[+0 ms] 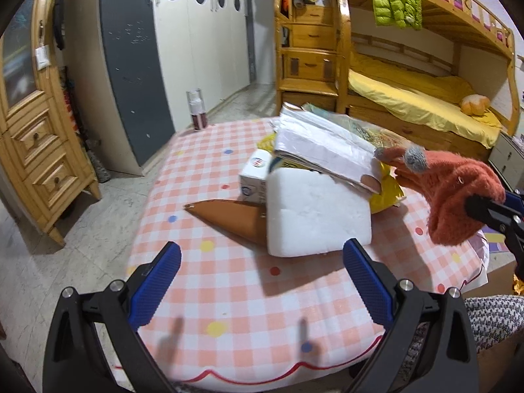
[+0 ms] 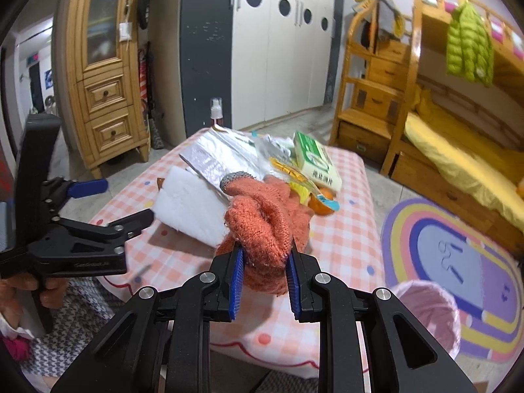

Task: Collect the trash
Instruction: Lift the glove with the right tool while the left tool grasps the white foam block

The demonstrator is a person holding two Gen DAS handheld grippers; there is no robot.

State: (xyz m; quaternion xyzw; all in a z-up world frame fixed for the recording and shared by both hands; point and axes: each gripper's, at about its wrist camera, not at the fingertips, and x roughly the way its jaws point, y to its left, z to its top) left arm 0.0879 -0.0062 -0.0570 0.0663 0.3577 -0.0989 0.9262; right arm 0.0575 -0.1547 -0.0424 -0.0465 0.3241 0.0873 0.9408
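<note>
An orange knit glove (image 2: 262,219) with grey fingertips is pinched between the blue pads of my right gripper (image 2: 265,278), lifted a little above the checked tablecloth (image 2: 344,239). The left wrist view shows the same glove (image 1: 458,193) hanging at the right. My left gripper (image 1: 262,281) stands open over the near part of the table with nothing between its fingers. Ahead of it lie a white foam block (image 1: 314,209), a brown paper cone (image 1: 229,219), a small white carton (image 1: 257,177), a silver foil bag (image 1: 327,147) and yellow wrappers (image 1: 386,193). A green and white box (image 2: 316,160) rests behind the glove.
A pink-lined bin (image 2: 425,314) stands on the floor at the lower right, beside a rainbow rug (image 2: 458,262). A spray bottle (image 2: 216,111) stands beyond the table's far edge. A wooden cabinet (image 2: 108,82) is on the left, a bunk bed (image 2: 458,131) on the right.
</note>
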